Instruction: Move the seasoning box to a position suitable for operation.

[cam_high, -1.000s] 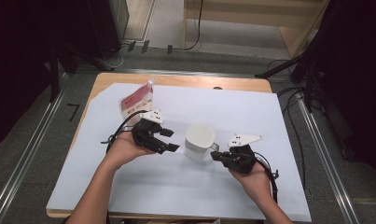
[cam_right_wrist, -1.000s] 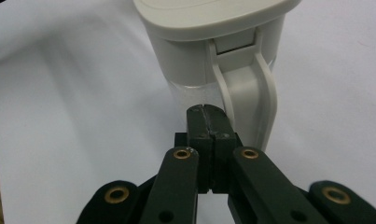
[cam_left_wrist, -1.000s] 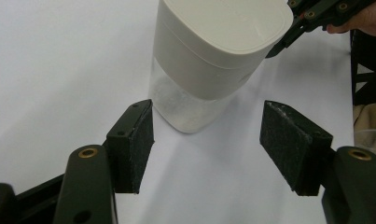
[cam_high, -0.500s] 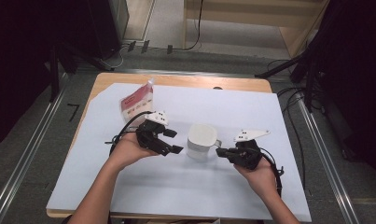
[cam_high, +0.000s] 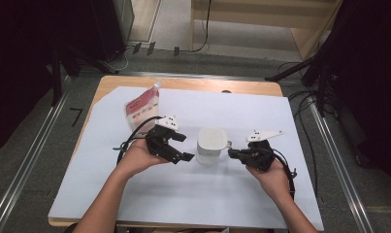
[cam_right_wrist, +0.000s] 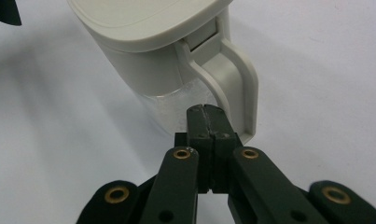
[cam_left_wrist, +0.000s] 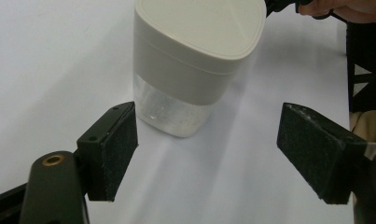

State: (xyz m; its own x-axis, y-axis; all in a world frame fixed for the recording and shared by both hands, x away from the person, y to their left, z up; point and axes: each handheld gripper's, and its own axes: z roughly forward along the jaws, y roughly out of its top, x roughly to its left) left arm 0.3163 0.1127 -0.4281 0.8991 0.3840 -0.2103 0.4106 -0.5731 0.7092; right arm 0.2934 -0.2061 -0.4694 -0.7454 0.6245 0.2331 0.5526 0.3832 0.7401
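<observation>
Clearly, the beige lidded jug (cam_high: 212, 144) stood upright near the middle of the white sheet (cam_high: 222, 194) on the worktop (cam_high: 193, 84), between our two hands. Its lower part was clear plastic, but we could not tell if anything was inside, because the wall looked cloudy in both gripper views.

Our left claw (cam_left_wrist: 223, 149) was wide open. Its two black pads (cam_left_wrist: 113, 149) stood apart, with the jug just ahead of them and not touched by them. In that view the top of the jug's lid (cam_left_wrist: 204, 21) was cut off by the upper edge.

Our right claw (cam_right_wrist: 206, 112) was fully closed, the two fingertips pressed together with nothing between them. It sat just at the jug's handle (cam_right_wrist: 237, 88), close to the clear wall. Whether the tips touched the handle or only came very near, we could not say, since the tips themselves covered that spot. From the high view the right claw (cam_high: 233, 154) looked small and dark, so the contact was not readable there either.

A red and white pouch (cam_high: 142, 108) stood behind the left hand (cam_high: 137, 158), well apart from the jug; its print was too small to read.
</observation>
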